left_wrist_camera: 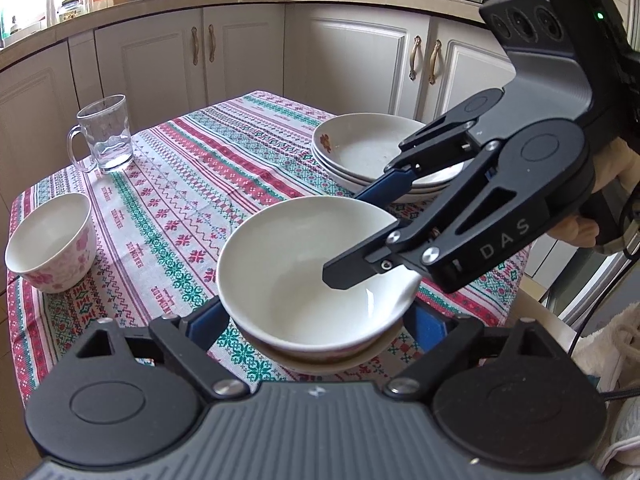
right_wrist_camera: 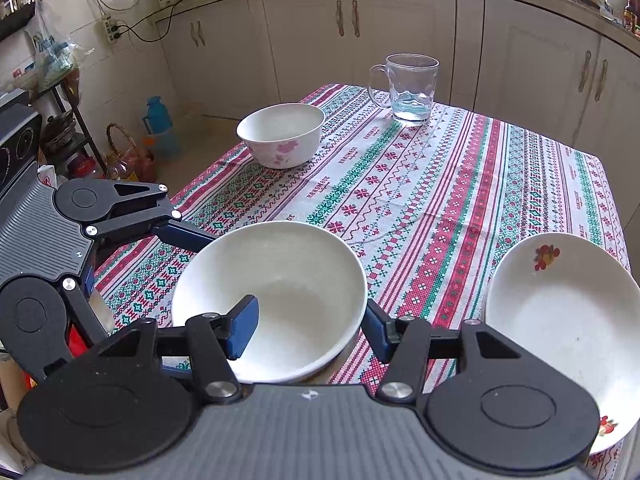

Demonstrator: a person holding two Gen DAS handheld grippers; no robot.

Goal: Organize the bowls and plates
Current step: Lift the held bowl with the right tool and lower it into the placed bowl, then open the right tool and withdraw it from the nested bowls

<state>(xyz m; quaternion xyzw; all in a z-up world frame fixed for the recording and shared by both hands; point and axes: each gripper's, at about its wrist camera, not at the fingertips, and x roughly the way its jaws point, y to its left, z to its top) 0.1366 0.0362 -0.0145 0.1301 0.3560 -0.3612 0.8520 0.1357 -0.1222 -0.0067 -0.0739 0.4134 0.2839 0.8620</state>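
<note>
Our left gripper (left_wrist_camera: 316, 316) stands spread wide, its blue fingers (left_wrist_camera: 208, 320) flanking the bowl (left_wrist_camera: 304, 264) on either side. From its own camera we cannot tell whether they touch the wall. At far left of that view a floral bowl (left_wrist_camera: 52, 240) sits by the edge of the cloth (left_wrist_camera: 192, 200), with an upright glass mug (left_wrist_camera: 104, 136) behind it holding a little water. The bowl itself is plain white, glossy and empty. It sits at the near edge of the table, nested on a shallower dish (left_wrist_camera: 332, 364) that only the left view shows. Further right, that view also reveals that the plates (left_wrist_camera: 360, 148) are a stack of three, the top one printed with fruit; the right view gives us only the top plate. The right gripper (left_wrist_camera: 348, 236) is drawn in close across the bowl's rim, one finger inside and the other outside. We cannot tell whether both pads press. The right view alone shows the left gripper from the side, one finger reaching the bowl's far rim, and a blue flask (right_wrist_camera: 158, 120) on the floor.
</note>
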